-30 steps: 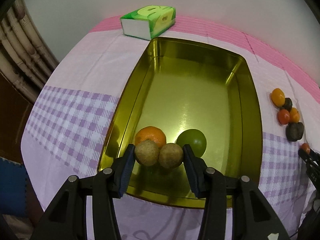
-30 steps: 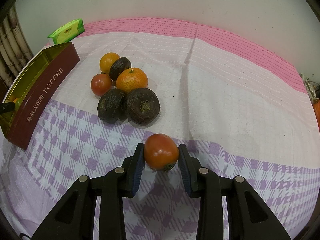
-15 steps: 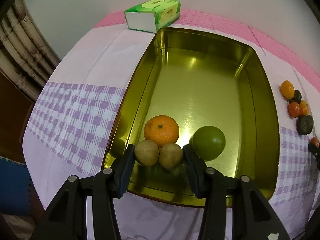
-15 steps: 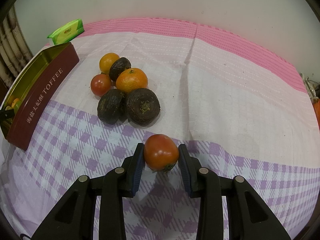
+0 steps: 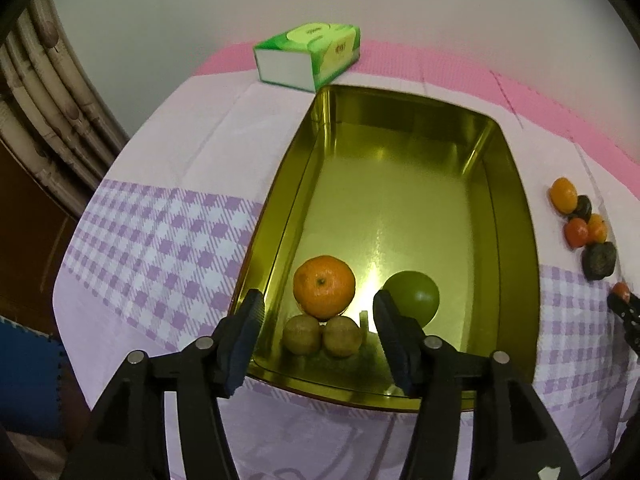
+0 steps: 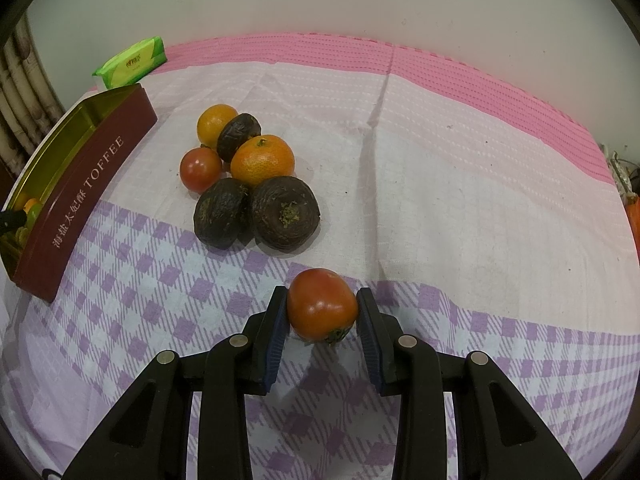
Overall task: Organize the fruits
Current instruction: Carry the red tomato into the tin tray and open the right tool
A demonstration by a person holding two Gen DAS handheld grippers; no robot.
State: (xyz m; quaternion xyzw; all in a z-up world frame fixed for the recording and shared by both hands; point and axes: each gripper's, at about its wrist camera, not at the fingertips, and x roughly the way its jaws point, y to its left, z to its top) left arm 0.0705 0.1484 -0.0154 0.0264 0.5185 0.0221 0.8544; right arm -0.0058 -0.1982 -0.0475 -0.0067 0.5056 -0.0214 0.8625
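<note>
L gripper (image 5: 318,314) hangs over the near end of the gold tin (image 5: 516,216), jaws opening w/ two small brown fruits (image 5: 322,335) lying loose between them on the tin floor, pads clear of both. An orange (image 5: 324,286) sits just behind them in the tin, a green fruit (image 5: 414,298) beside it. R gripper (image 6: 322,314) is clamped on a red tomato (image 6: 322,310) (lifted off the checked cloth (image 6: 440,184)), well apart from the tin, near the fruit pile (image 6: 248,172).

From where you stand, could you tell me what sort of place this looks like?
Probably a room in a home: a table under a pink and purple checked cloth, loose fruit beside a reused toffee tin, and a green tissue pack against a plain wall.
</note>
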